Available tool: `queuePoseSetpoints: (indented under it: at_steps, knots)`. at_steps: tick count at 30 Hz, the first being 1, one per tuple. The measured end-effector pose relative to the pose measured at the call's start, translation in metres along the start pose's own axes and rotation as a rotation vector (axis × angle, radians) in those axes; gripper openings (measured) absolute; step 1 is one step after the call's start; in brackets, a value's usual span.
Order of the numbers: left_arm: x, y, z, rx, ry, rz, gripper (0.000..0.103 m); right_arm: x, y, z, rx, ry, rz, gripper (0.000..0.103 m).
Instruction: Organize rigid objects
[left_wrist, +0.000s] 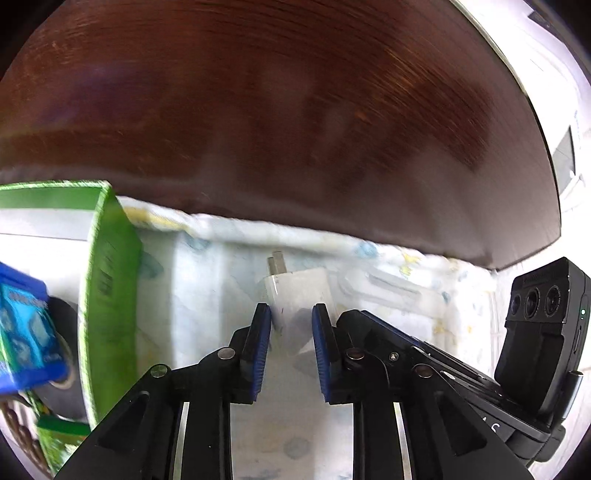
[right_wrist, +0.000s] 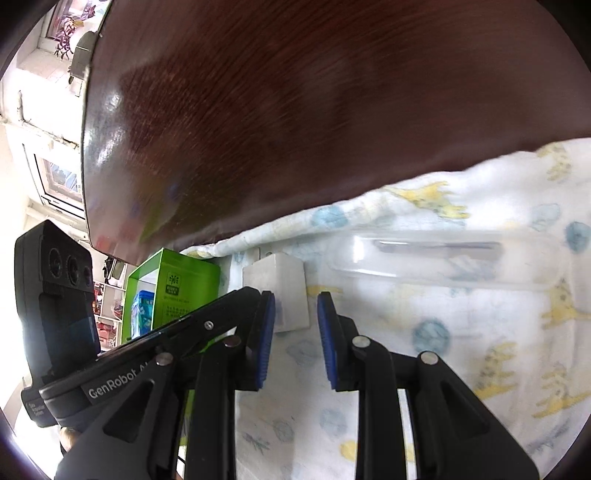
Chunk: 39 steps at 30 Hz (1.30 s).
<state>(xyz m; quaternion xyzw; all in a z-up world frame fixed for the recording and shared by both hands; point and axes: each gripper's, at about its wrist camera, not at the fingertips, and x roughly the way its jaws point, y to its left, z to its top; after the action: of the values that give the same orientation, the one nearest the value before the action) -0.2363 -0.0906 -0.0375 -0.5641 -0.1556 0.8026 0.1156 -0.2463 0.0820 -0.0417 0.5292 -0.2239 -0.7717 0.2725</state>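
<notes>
A white charger plug lies on a pale printed cloth with its metal prongs pointing away. My left gripper stands slightly open, its blue pads flanking the plug's near end; no firm press shows. In the right wrist view the same plug sits just ahead of my right gripper, which is slightly open with only the plug's near corner in its gap. The two grippers lie side by side. The right one's camera housing shows at the right, the left one's camera housing at the left.
A green box stands left of the plug with a blue packet and a black tape roll beside it. A clear plastic case holding a dark tool lies to the right. Dark wooden tabletop extends beyond the cloth.
</notes>
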Motion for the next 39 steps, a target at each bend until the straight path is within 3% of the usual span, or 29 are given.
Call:
queuePoseSetpoints:
  at_steps: [10,14,25,39]
  knots:
    - [0.001,0.008,0.001,-0.101,-0.051,0.017,0.021,0.007,0.007,0.006,-0.042,0.021,0.024,0.024]
    - [0.008,0.013,0.002,-0.122,-0.021,-0.062,0.02,0.017,0.003,0.004,-0.022,0.032,0.043,0.022]
    - [0.003,0.002,-0.012,-0.078,-0.03,-0.043,0.017,0.022,0.02,-0.013,-0.042,0.035,0.041,0.02]
    - [-0.062,0.003,-0.017,-0.011,-0.164,-0.052,0.017,0.003,0.075,-0.03,-0.105,-0.015,0.125,0.023]
